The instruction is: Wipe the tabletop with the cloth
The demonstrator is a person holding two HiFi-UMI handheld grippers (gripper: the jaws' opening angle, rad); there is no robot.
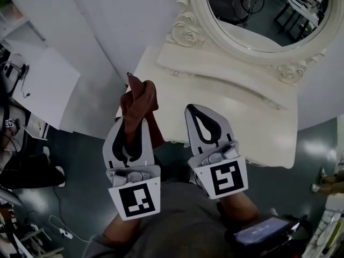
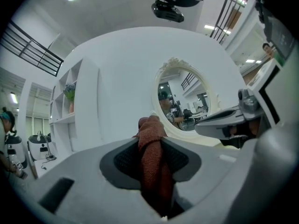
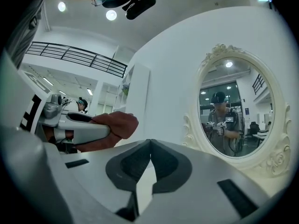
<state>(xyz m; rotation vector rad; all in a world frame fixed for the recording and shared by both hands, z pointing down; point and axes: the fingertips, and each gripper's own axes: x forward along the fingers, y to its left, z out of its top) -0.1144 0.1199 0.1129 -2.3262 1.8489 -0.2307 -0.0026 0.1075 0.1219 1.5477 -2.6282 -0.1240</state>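
A brown cloth (image 1: 141, 102) is bunched between the jaws of my left gripper (image 1: 130, 123), which is shut on it just off the near left corner of the cream dressing table (image 1: 226, 106). The left gripper view shows the cloth (image 2: 152, 157) standing up out of the jaws. My right gripper (image 1: 200, 113) hangs beside it, over the table's near edge, its jaws shut with nothing in them (image 3: 149, 146). From the right gripper view, the cloth (image 3: 117, 125) and the left gripper (image 3: 79, 129) appear at the left.
An oval mirror (image 1: 263, 15) in an ornate cream frame stands at the back of the table, against a white wall (image 1: 123, 20). A white desk (image 1: 45, 85) and cables lie at the left on a dark floor. A person's reflection (image 3: 223, 120) shows in the mirror.
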